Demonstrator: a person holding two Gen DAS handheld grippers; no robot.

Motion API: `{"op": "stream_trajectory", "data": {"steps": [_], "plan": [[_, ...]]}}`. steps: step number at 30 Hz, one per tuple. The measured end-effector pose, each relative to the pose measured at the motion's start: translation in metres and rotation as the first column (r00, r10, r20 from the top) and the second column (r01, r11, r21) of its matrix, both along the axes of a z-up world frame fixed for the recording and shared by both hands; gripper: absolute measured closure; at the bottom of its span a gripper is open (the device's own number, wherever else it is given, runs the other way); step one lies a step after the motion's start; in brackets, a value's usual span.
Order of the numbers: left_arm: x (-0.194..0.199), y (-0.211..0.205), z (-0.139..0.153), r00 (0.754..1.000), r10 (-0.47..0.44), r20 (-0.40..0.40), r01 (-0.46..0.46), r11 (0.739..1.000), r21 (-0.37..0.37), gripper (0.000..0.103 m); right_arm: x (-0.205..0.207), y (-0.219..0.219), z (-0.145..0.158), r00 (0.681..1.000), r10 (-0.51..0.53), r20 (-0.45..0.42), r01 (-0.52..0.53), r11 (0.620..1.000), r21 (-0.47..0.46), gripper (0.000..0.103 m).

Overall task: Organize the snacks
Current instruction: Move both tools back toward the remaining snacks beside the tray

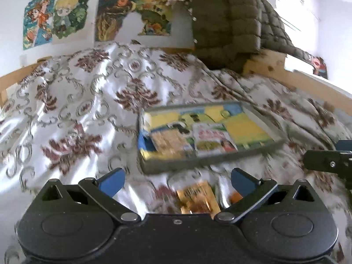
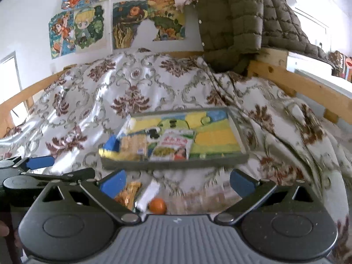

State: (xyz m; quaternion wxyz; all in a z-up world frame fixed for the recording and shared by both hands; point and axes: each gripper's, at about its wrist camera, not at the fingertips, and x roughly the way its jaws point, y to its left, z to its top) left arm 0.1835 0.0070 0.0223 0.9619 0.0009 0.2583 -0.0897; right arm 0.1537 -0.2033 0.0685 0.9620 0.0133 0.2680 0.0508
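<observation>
Both your left gripper [image 1: 177,181] and right gripper [image 2: 177,181] are wide apart and hold nothing. Two snack packs already lie in the tray [image 2: 176,165] on the bed. Next, reach down for the gold snack pack [image 1: 198,198] just below your left gripper.

Bed cover [image 1: 92,92] left of the tray [image 1: 204,165] is bare, wide open for approach. Tray rim is low, with a cracker pack [image 1: 169,142] and a white snack pack [image 1: 214,138] crowding its near-left; yellow right half is free. Loose gold packet [image 1: 198,198] and orange ball [image 2: 157,205] sit just before the tray. Hanging jacket [image 1: 231,22] and wooden bed rail [image 1: 308,83] block far right.
</observation>
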Motion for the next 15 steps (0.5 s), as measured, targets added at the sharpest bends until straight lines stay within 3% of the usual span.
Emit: {"op": "stream_trajectory", "data": {"steps": [15], "plan": [[-0.056, -0.024, -0.036, 0.988, -0.081, -0.134, 0.092, 0.993, 0.08, 0.001, -0.06, -0.024, -0.043, 0.987, -0.086, -0.139, 0.082, 0.996, -0.029, 0.0]]}}
